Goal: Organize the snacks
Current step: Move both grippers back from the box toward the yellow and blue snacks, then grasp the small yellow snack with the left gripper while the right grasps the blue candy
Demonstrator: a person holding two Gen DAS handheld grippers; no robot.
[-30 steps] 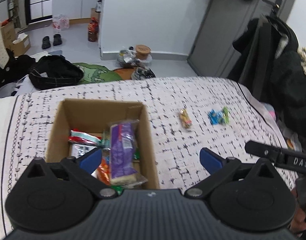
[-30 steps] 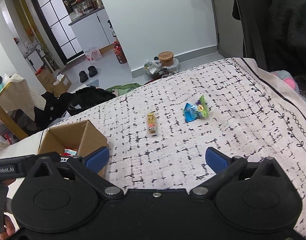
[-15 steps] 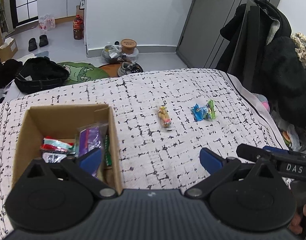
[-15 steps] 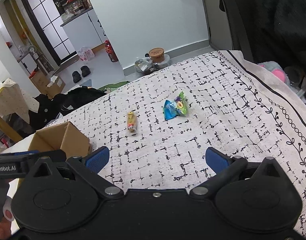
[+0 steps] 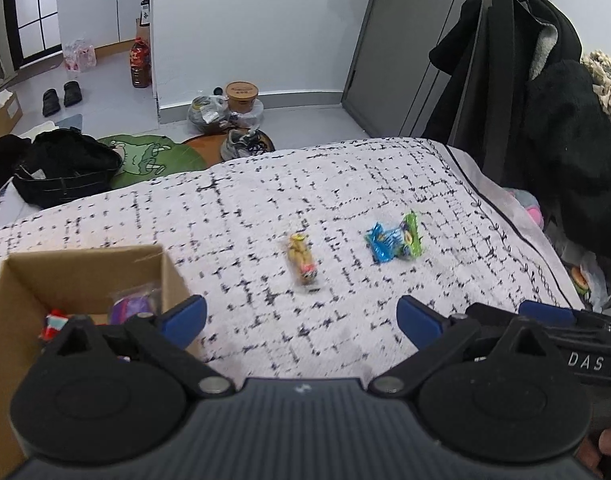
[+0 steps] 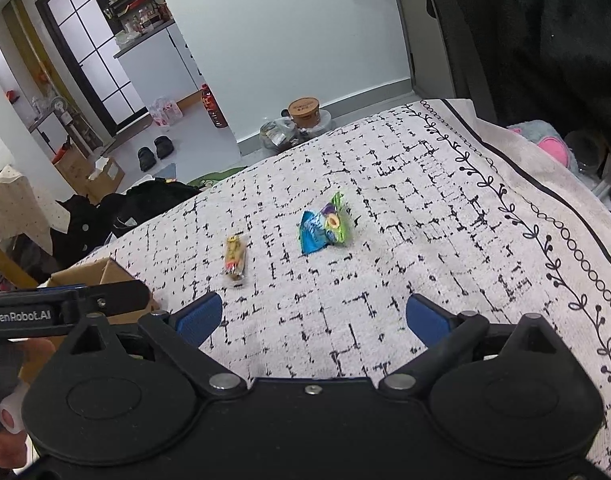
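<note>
A yellow snack bar [image 5: 302, 264] lies on the patterned cloth, with a blue and green packet pair [image 5: 394, 238] to its right. Both also show in the right wrist view: the bar [image 6: 235, 260] and the packets [image 6: 324, 227]. A cardboard box [image 5: 85, 272] at the left holds several snacks, among them a purple pack [image 5: 131, 307]. My left gripper [image 5: 301, 318] is open and empty, just short of the bar. My right gripper [image 6: 313, 318] is open and empty, below the packets. The box corner [image 6: 105, 276] shows behind the left gripper's body.
The cloth-covered surface [image 6: 445, 208] ends at a bordered edge on the right. Black coats [image 5: 545, 92] hang beyond that edge. On the floor past the far edge lie a black bag [image 5: 65, 168], a green mat [image 5: 153, 156] and shoes.
My left gripper has swung right, away from over the box toward the loose snacks. My right gripper has moved closer to the packets. Both stay open.
</note>
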